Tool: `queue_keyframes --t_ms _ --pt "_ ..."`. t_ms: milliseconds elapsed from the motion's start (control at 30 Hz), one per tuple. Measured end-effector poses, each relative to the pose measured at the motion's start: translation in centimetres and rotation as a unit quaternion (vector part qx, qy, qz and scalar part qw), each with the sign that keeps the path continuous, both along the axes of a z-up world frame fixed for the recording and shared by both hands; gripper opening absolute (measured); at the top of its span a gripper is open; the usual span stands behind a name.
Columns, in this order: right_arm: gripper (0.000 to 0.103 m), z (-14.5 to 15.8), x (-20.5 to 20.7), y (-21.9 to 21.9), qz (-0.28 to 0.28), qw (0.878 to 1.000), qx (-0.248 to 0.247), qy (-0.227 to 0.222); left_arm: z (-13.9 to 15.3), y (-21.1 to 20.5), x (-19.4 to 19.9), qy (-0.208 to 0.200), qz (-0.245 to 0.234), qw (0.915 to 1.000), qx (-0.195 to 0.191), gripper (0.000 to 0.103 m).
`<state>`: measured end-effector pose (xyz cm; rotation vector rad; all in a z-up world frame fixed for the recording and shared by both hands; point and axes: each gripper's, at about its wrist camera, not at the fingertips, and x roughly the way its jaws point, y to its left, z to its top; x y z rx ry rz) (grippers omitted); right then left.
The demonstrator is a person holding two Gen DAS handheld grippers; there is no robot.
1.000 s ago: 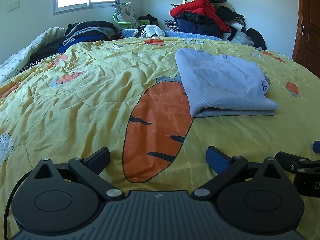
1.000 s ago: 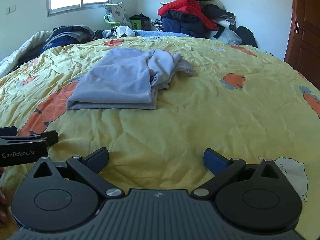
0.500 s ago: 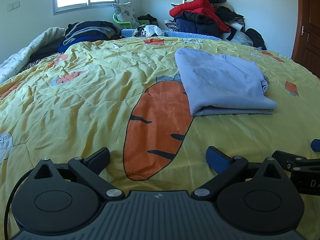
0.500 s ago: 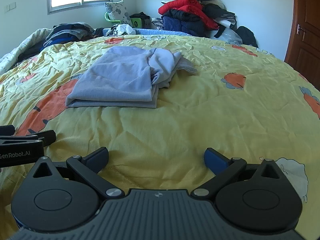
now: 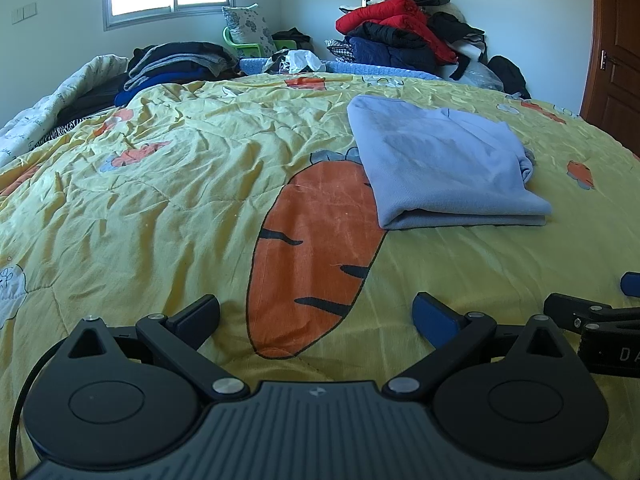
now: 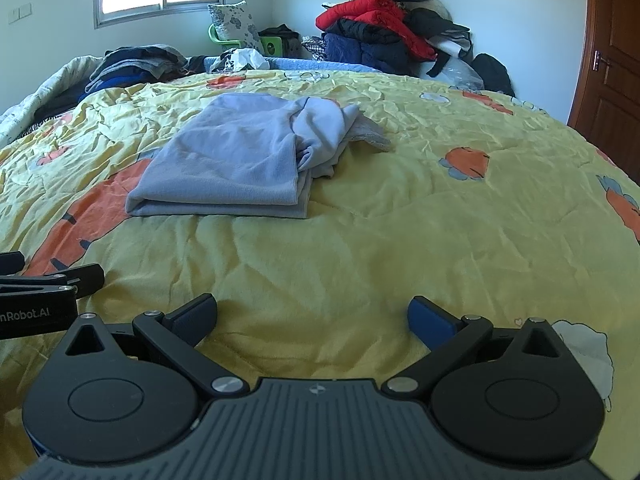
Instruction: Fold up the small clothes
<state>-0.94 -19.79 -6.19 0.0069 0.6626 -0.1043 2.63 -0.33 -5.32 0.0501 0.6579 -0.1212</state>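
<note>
A light blue garment [image 5: 444,164] [image 6: 240,168] lies folded flat on the yellow quilt [image 5: 168,200] [image 6: 420,220], its right side bunched with a loose grey-edged end. My left gripper [image 5: 316,314] stands open near the quilt's front, over an orange carrot print, well short of the garment. My right gripper [image 6: 312,314] is open too, with nothing between its fingers, to the right of the garment and nearer the camera. Each gripper shows at the other view's edge.
Piled jackets, red and dark [image 5: 400,36], stand at the far right of the bed. Folded dark clothes [image 5: 176,64] and a patterned pillow [image 5: 248,28] lie at the far left. A brown door [image 6: 612,64] is on the right; a window is behind.
Both grippers stay open and have barely shifted; the right wrist view has drifted slightly. The garment has not moved.
</note>
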Motion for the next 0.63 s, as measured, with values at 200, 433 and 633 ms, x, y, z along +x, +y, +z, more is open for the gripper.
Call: queue_keyframes --t_ms 200,433,633 --pt "0.103 0.05 -0.02 -0.08 0.000 1.000 0.001 0.000 0.00 0.00 0.01 0.000 0.000 1.0000 0.000 0.103" --pt "0.103 0.04 -0.03 -0.06 0.000 1.000 0.001 0.000 -0.02 0.02 0.03 0.000 0.000 1.0000 -0.001 0.103" --pt "0.103 0.04 -0.02 -0.04 0.000 1.000 0.001 0.000 -0.13 0.00 -0.08 0.000 0.000 1.0000 0.000 0.103"
